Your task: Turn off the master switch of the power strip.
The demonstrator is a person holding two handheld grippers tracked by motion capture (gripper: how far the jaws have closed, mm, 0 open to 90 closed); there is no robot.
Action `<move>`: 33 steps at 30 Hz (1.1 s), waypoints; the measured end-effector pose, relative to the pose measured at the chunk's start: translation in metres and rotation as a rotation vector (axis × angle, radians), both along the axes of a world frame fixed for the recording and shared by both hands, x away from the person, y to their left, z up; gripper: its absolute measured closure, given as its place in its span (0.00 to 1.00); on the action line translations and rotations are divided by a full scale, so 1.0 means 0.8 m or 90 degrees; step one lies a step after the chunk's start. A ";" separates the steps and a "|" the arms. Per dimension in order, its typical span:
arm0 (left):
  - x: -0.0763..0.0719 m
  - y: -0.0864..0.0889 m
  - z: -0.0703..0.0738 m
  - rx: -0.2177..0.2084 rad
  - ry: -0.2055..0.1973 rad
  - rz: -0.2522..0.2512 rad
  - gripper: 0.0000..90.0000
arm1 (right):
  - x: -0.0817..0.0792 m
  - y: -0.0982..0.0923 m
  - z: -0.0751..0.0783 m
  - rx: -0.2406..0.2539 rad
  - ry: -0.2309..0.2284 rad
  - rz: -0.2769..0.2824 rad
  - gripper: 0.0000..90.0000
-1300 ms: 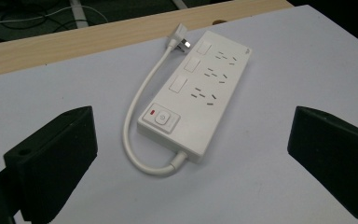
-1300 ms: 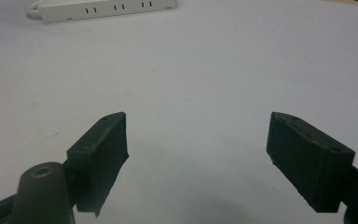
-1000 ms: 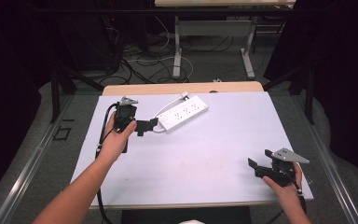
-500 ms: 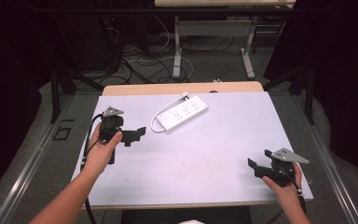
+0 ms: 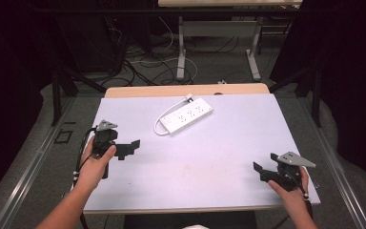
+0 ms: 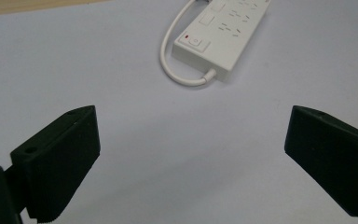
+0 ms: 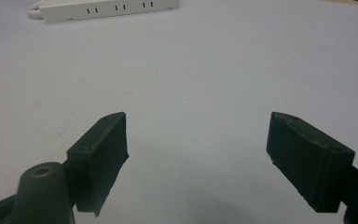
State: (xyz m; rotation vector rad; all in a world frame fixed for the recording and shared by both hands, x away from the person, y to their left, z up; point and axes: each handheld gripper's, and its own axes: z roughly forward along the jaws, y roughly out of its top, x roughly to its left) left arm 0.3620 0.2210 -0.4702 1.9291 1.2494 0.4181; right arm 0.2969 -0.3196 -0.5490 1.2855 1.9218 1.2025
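Power strip (image 5: 185,115) lies flat on the desk (image 5: 219,157), far side, slightly left of centre, short white cord looped at its near-left end. Nothing touches it. Left gripper (image 5: 129,148) sits near the left edge, aimed at the strip, well apart from it; fingers (image 6: 58,156) spread wide, nothing between them. Right gripper (image 5: 262,172) hangs at the near right corner, far from the strip; fingers (image 7: 100,151) also wide apart, holding nothing.

Progress, my read: nothing plugged in, strip not gripped or lifted. Any handling of it is all left to do; left gripper is the closer one.

Surface: plain pale desk top, matte, a few faint scuffs, wood edge showing at the far side. Room: dark, cables (image 5: 138,62) tangled on the floor behind, another table's metal legs (image 5: 181,47) at the far end.
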 end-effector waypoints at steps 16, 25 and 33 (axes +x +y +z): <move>-0.029 -0.002 -0.033 0.024 0.014 -0.021 0.07 | -0.001 0.000 0.000 0.001 -0.002 -0.001 0.22; -0.045 0.004 -0.057 0.027 0.015 -0.023 0.07 | -0.001 0.001 0.000 0.004 -0.003 0.000 0.22; -0.061 0.008 -0.076 0.009 0.015 -0.015 0.07 | -0.001 0.001 0.001 -0.001 0.002 0.003 0.22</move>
